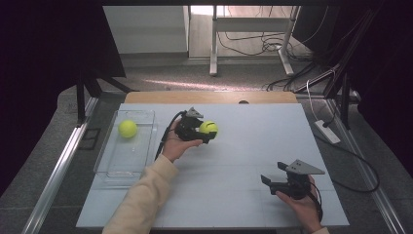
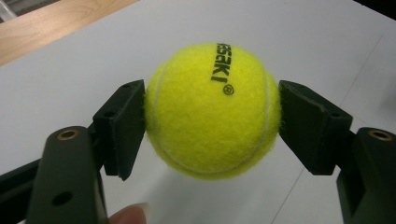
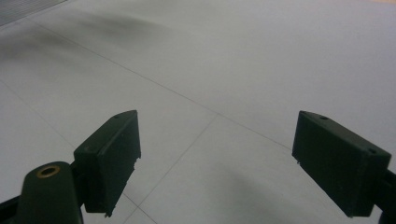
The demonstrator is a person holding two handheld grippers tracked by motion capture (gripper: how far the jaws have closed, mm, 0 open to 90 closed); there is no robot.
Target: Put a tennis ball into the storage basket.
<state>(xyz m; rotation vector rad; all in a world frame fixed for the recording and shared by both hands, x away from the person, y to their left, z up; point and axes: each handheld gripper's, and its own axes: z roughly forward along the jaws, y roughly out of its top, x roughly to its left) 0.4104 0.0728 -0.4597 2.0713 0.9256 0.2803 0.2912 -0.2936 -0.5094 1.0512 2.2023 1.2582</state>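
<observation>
The left gripper point(image 1: 207, 132) is clamped on a tennis ball point(image 1: 209, 127), its two black pads pressed against opposite flanks of the ball point(image 2: 212, 111) at about its widest girth, with the ball lifted just off the white desk point(image 1: 234, 161) near its middle. That hold looks centred, so the likely job is to carry the ball across to the clear tray point(image 1: 109, 168) at the desk's left side, where a second tennis ball point(image 1: 127, 128) already lies near the far end. To do this well, keep the squeeze steady, stay high enough to clear the tray's near wall, come down over bare tray floor apart from the other ball, and let go low so it does not bounce out. The right gripper point(image 1: 272, 181) rests at the near right of the desk, jaws standing apart with nothing between them.
</observation>
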